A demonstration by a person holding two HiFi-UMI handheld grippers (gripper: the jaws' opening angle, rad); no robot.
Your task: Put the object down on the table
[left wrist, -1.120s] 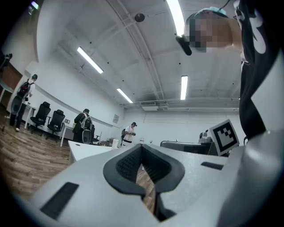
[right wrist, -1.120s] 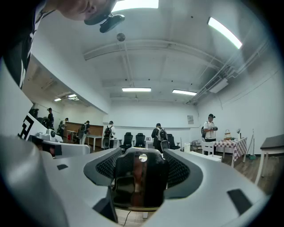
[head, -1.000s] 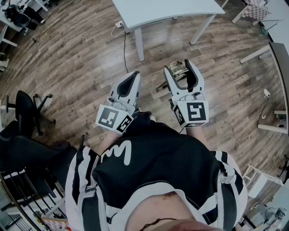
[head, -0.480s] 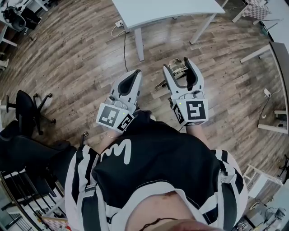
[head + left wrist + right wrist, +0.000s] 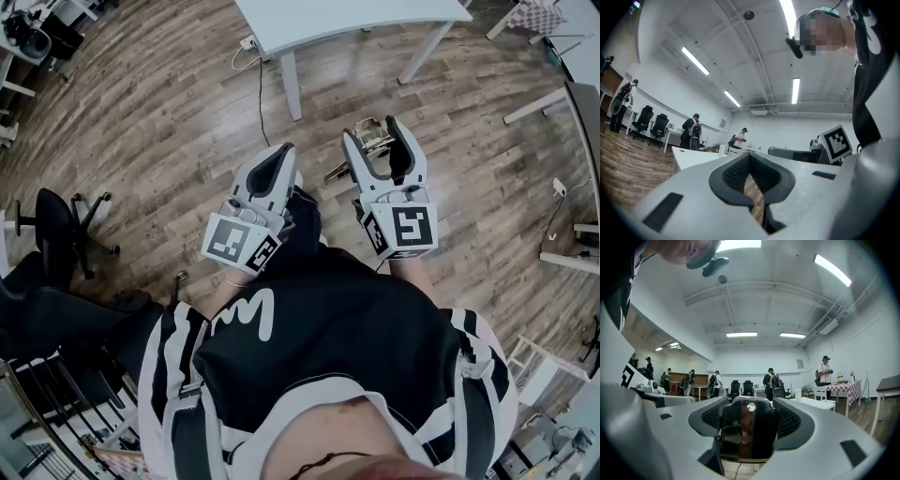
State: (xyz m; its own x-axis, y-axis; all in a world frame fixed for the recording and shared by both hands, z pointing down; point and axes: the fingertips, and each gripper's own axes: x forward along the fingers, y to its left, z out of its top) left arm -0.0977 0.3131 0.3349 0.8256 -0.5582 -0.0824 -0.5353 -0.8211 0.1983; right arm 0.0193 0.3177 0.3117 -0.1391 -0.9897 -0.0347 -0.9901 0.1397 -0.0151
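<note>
Your right hand-held gripper [image 5: 375,152] is closed on the object [image 5: 748,434], a dark, glossy piece with a small round hole near its top. It fills the gap between the jaws. In the right gripper view it stands upright, taller than it is wide, so its long axis seems to run across the jaws rather than along them. What it is exactly is hard to tell.

Your left hand-held gripper [image 5: 270,169] has its jaws pressed together with nothing between them. It sits just beside the right one, at the centre of the head view.

The white desk [image 5: 356,21] lies at the top of the head view, straight ahead of both grippers and well apart from them, with bare wooden floor [image 5: 169,122] between. The right gripper points at the desk's right half and is the nearer of the two. The set-down looks to need a reach forward, toward the top of the frame, before you lower the object.
</note>
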